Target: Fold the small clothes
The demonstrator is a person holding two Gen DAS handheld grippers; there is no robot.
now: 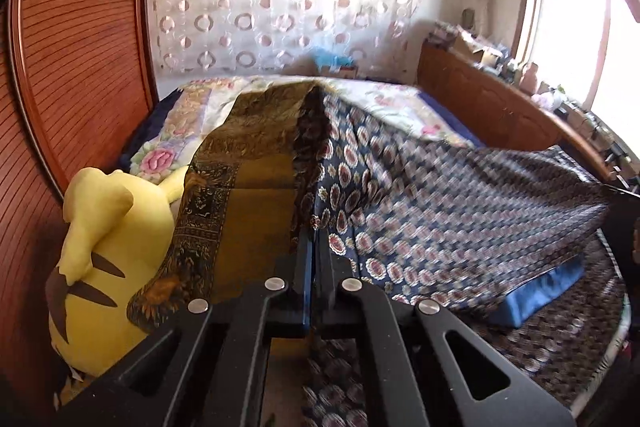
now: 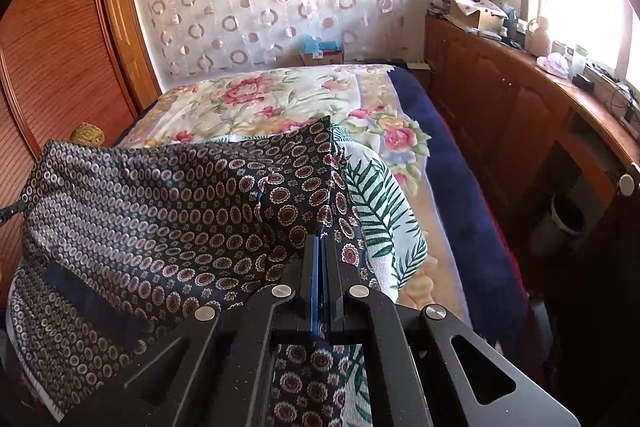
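Both the left gripper (image 1: 314, 239) and right gripper (image 2: 322, 247) pinch the patterned garment (image 2: 160, 203) stretched between them (above the bed (image 2: 280, 95)); keep it taut, lowering evenly.

I have both grippers raised over the bed (image 2: 460, 163). My left gripper (image 1: 314, 239) has its jaws pressed together on the cloth (image 1: 420, 187), pointing toward the far wall. My right gripper (image 2: 320, 247) is likewise clamped on the cloth's other edge, level and pointing the same way
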